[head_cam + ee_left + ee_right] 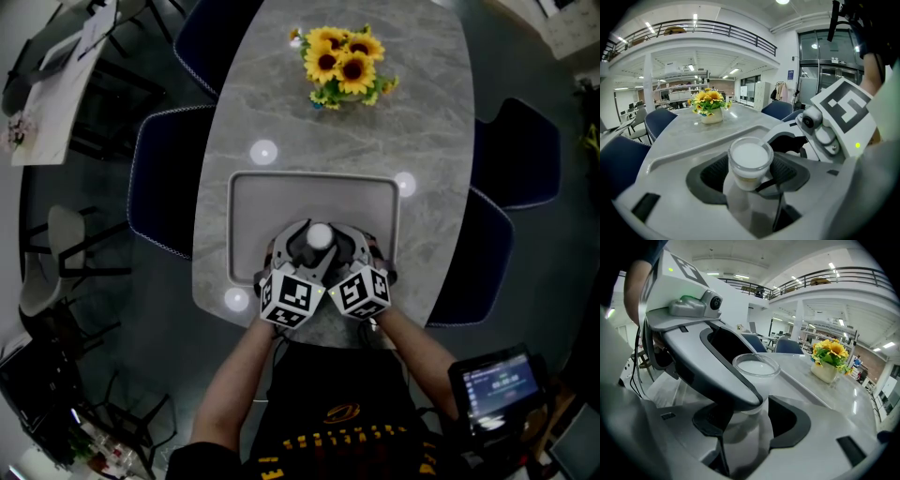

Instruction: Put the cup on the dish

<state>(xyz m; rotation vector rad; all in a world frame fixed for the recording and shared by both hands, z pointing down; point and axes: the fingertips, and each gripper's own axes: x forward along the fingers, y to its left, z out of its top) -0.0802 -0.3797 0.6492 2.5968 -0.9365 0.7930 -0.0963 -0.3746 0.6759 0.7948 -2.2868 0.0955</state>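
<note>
**Standing Between Two Sets of Parted Jaws**

A glass cup (320,235) with a white top sits at the near end of a rectangular grey dish (309,197), which lies on an oval, marble-patterned table (281,122). The pale dish floor shows a soft reflection under the cup's base. The cup seems to stand there, though the views do not fully settle it.

The left gripper (750,161) reaches in from the person's left, its jaws spread well apart with the cup between them. Its dark pads (707,174) flank the glass just beside it, and a sliver of pale floor shows at each side of the narrower base. The right gripper (752,411) reaches in from the other side at an angle, its jaws spread about as wide. Between them stand the cup and, crossing in front of it, one pale finger (703,376) of the left gripper. As far as the gripper views show, neither pair presses onto the glass.

In the head view the two marker cubes (287,298) almost touch over the table's near edge, with the person's forearms (248,370) behind them. A vase of sunflowers (345,64) stands at the table's far end, well apart from the dish. Dark blue chairs (164,183) ring the table.
</note>
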